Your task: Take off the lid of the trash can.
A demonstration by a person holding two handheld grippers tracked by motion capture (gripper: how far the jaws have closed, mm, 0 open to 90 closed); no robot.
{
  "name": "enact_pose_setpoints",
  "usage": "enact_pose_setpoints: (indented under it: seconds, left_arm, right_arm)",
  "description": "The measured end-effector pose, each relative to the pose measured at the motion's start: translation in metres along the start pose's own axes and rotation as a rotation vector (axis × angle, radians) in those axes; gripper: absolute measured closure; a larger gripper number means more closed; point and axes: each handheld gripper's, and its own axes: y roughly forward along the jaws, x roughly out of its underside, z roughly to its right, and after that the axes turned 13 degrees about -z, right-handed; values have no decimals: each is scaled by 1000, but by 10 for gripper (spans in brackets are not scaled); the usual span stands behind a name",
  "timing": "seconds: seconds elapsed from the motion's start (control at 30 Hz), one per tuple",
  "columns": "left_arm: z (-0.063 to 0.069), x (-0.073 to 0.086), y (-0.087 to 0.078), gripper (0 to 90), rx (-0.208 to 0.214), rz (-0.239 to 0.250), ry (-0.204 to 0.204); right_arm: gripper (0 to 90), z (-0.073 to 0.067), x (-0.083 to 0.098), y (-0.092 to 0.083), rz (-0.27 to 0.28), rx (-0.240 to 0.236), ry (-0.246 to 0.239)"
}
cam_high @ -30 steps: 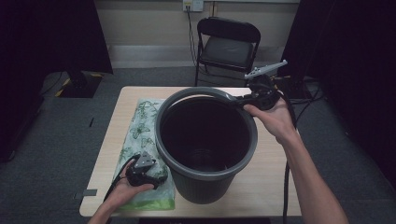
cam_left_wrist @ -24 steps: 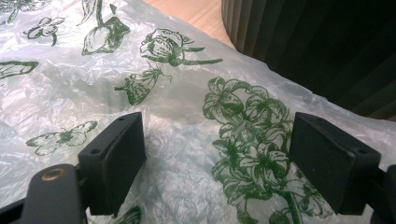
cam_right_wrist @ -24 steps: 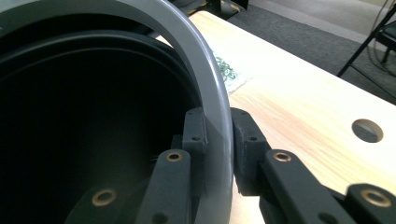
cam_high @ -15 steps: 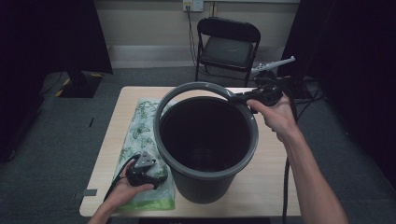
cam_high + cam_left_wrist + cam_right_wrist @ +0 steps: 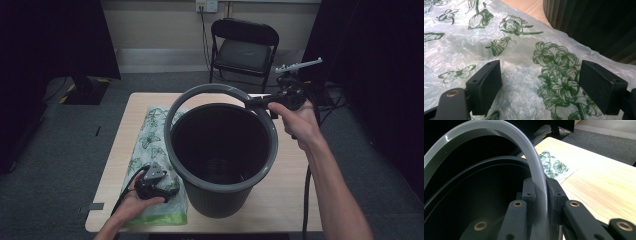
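- Lifting: handle [image 5: 200, 92] of bucket [image 5: 220, 165] now swung higher than a sec ago, arching over the far rim; bucket itself sits mid-desk [image 5: 295, 200], not raised.
- R tongs [image 5: 260, 102] clamped on handle near its right end, pads tight both sides.
- L tongs [image 5: 150, 180] wide, nothing held, resting on bag [image 5: 150, 145] just left of bucket, unmoved.
- Meaning, prob.: handle nearly up, ready to carry or clear the mouth for the bag.

- We see a black folding chair [image 5: 243, 47] by the pale wall [image 5: 160, 25].
- A grey carpet floor [image 5: 65, 145] lies all around the wooden table [image 5: 295, 200].
- Dark curtains [image 5: 50, 35] hang at both sides.
- The room is dim.
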Motion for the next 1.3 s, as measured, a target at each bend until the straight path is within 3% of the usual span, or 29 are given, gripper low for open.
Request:
enact_pose_setpoints:
  seconds: [0.3, 0.43, 0.47, 0.5, 0.63, 0.73, 0.83, 1.03, 1.27, 1.3]
  left_arm:
    - [1, 0, 0, 178, -5, -3, 1]
    - [0, 0, 0, 178, -1, -1, -1]
    - [0, 0, 0, 178, -2, -2, 0]
    - [0, 0, 0, 178, -2, -2, -1]
    - [0, 0, 0, 178, -2, -2, -1]
    - [1, 0, 0, 178, -5, -3, -1]
    - [0, 0, 0, 178, -2, -2, -1]
    - [1, 0, 0, 178, -4, -2, -1]
    - [0, 0, 0, 177, -2, -2, -2]
    - [1, 0, 0, 178, -4, -2, -1]
  right_arm:
    - [790, -8, 3, 9, -50, 26, -21]
    - [791, -4, 2, 1, 16, -46, -2]
    - [791, -2, 1, -2, 32, -90, 6]
    - [792, 0, 0, -9, 48, -55, 14]
    - [793, 4, 1, -11, 46, -38, 29]
    - [794, 10, 4, -5, 39, 18, 58]
    - [794, 13, 4, -2, 60, 38, 90]
    - [796, 24, 0, 3, 126, 104, 200]
    - [796, 30, -6, 5, 137, 162, 272]
    - [797, 31, -8, 3, 145, 210, 299]
